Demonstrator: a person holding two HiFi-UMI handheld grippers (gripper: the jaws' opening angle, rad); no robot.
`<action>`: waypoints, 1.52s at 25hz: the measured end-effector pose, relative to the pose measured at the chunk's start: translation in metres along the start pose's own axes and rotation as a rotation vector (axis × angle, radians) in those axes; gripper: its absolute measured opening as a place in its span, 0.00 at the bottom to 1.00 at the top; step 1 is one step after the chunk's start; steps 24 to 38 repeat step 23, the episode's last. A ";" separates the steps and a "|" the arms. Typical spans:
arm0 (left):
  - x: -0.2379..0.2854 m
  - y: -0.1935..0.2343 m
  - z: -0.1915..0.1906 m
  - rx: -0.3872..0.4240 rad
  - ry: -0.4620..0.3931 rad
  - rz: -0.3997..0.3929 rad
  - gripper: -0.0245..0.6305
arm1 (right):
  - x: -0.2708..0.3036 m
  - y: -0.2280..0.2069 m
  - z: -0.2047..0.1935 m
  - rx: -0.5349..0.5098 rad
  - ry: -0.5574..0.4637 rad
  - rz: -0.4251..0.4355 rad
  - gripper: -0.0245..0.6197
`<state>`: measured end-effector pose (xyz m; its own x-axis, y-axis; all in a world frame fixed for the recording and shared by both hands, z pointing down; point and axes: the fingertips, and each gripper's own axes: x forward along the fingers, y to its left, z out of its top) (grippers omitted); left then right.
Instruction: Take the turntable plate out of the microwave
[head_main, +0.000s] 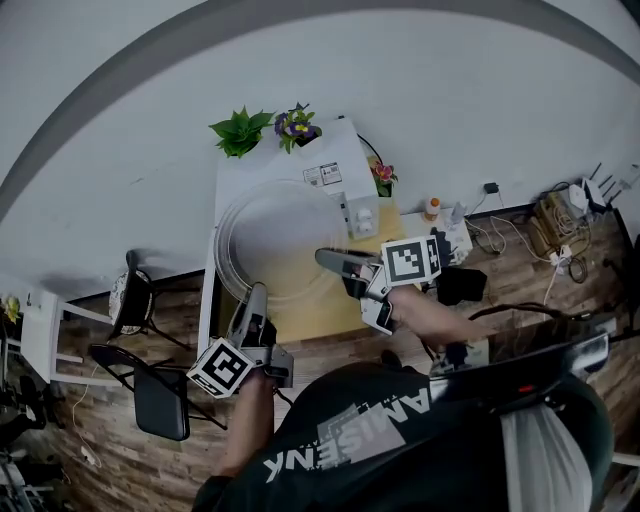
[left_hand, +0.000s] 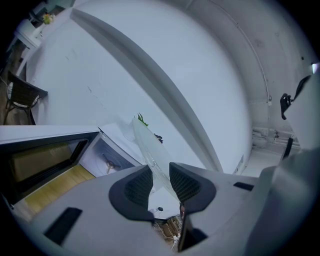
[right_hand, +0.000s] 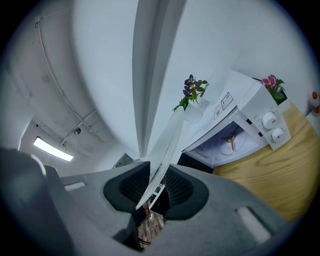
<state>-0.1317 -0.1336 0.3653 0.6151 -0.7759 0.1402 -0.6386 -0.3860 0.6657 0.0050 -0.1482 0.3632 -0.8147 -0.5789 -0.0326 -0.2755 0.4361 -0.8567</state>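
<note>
**Head view: one plate, two grippers, both clamped on its rim**

Nearest the person, two grippers reach out over the single wooden worktop (head_main: 320, 318): the left gripper (head_main: 256, 296) and the right gripper (head_main: 330, 262). Between them they carry one glass turntable plate (head_main: 280, 235). In the left gripper view the fingers (left_hand: 137, 186) are closed on the plate's near-left rim, which runs edge-on between the pads. In the right gripper view the fingers (right_hand: 131, 186) pinch the near-right rim in the same way. The plate is out of the microwave (head_main: 335, 165), held in the air in front of it and above the worktop.

The disc is close to the microwave's own width. In the head view its left rim lines up with the worktop's left edge. A strip of bare worktop lies open on the near side, under the grippers.

Behind the plate stands the one microwave. Its door (left_hand: 45, 160) is swung open to the left, and the cavity shows one three-armed drive hub (right_hand: 231, 141).

Three small potted plants sit along its top: a green one (head_main: 240, 130), a purple one (head_main: 296, 124) and a pink one (head_main: 383, 175).

Two black chairs (head_main: 150, 385) stand on the floor off the worktop's left edge. A white wall (head_main: 450, 90) closes the far side.
</note>
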 end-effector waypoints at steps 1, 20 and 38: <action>0.000 -0.001 -0.001 -0.008 -0.004 -0.009 0.20 | 0.000 0.000 0.000 -0.004 0.000 0.000 0.19; 0.013 0.003 0.001 -0.070 0.003 -0.096 0.20 | 0.007 -0.006 0.001 -0.017 -0.023 -0.043 0.19; 0.012 0.007 -0.002 -0.077 0.024 -0.097 0.20 | 0.006 -0.008 -0.005 -0.007 -0.035 -0.060 0.20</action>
